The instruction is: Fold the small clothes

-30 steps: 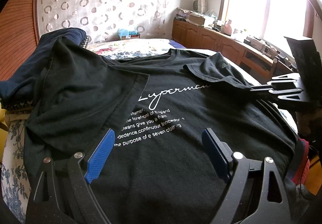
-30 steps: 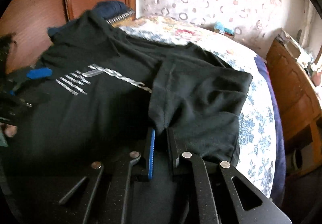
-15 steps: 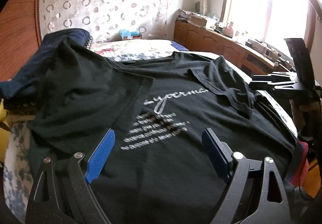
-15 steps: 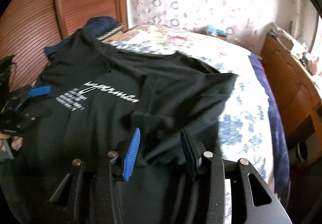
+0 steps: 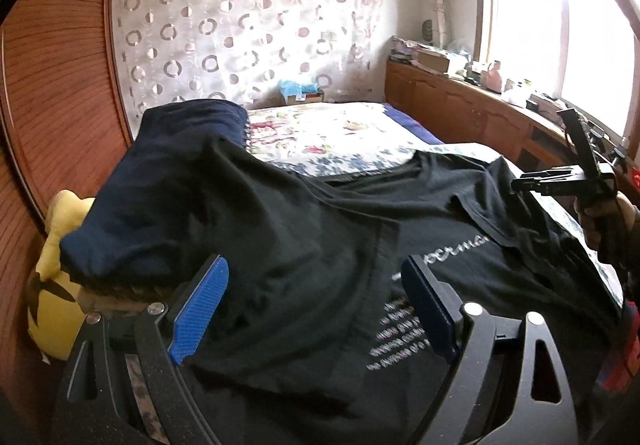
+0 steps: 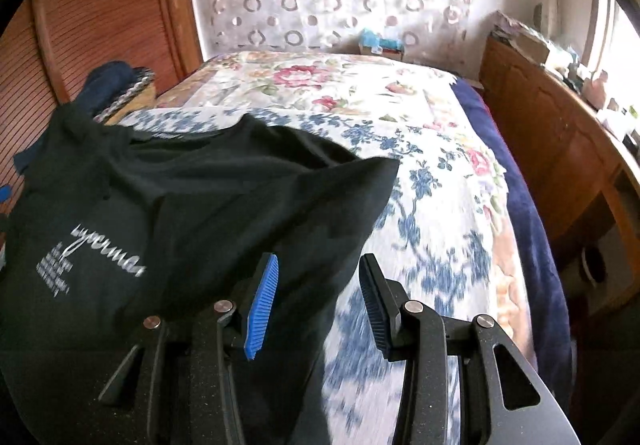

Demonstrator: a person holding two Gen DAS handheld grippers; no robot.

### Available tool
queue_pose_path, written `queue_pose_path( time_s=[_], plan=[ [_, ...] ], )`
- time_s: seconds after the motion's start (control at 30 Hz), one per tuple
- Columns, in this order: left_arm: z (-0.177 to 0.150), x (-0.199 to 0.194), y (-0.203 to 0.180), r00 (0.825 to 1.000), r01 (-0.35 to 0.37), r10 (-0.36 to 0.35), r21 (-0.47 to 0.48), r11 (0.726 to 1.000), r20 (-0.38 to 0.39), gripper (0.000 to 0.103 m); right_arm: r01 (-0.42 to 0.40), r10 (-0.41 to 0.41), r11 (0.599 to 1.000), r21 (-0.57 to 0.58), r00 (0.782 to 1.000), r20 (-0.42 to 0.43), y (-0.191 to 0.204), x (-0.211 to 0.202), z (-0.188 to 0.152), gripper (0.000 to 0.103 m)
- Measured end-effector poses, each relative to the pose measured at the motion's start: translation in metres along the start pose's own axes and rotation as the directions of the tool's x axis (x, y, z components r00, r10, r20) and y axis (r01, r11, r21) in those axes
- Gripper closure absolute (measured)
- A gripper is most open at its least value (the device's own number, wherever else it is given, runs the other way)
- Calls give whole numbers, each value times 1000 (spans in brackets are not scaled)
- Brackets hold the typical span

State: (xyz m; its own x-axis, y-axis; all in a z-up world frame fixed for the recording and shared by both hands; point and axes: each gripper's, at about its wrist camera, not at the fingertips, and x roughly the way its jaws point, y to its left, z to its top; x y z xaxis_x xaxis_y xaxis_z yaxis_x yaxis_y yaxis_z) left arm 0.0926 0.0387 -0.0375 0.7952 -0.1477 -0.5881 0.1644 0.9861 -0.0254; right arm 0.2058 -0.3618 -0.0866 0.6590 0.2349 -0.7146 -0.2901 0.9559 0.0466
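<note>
Your left gripper (image 5: 316, 309) hovers above the black T-shirt (image 5: 320, 265) with its blue-padded fingers (image 5: 198, 311) spread wide; nothing is clamped between them, and the fabric lies below the pads. The T-shirt lies spread over the near part of the bed (image 5: 340, 133), its left sleeve folded inward across the chest, the fold edge running just left of the white lettering (image 5: 404, 333). Beyond the sleeve, a dark navy garment (image 5: 160, 181) lies draped over the far-left corner, and a yellow cushion (image 5: 52, 277) sits at the left edge, against the wooden wall panel (image 5: 52, 105).

Your right gripper (image 6: 316, 301) stands at a moderate gap — the jaws have just been opening. The right edge of the T-shirt (image 6: 224, 205) lies under the gap, its right sleeve folded over the chest, but neither pad presses on the cloth. To the right of that edge, the floral bedspread (image 6: 400, 117) is bare, and a wooden cabinet (image 6: 552, 133) runs along the right side of the room.

In the left wrist view, your right gripper (image 5: 524, 183) appears at the far right — held in your hand (image 5: 604, 221) — level above the T-shirt's right shoulder. The patterned curtain (image 5: 248, 25) covers the far wall.
</note>
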Motion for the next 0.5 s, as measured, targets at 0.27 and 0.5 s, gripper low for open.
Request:
queue_pose_path(
  time_s=[0.27, 0.5],
  plan=[
    [7, 4, 15, 1000, -19, 19, -8, 1000, -2, 14, 41, -35, 997, 62, 996, -84, -12, 45, 39, 59],
    [9, 10, 23, 999, -39, 39, -8, 999, -15, 14, -22, 21, 1000, -1, 996, -90, 2, 56, 59, 95]
  ],
)
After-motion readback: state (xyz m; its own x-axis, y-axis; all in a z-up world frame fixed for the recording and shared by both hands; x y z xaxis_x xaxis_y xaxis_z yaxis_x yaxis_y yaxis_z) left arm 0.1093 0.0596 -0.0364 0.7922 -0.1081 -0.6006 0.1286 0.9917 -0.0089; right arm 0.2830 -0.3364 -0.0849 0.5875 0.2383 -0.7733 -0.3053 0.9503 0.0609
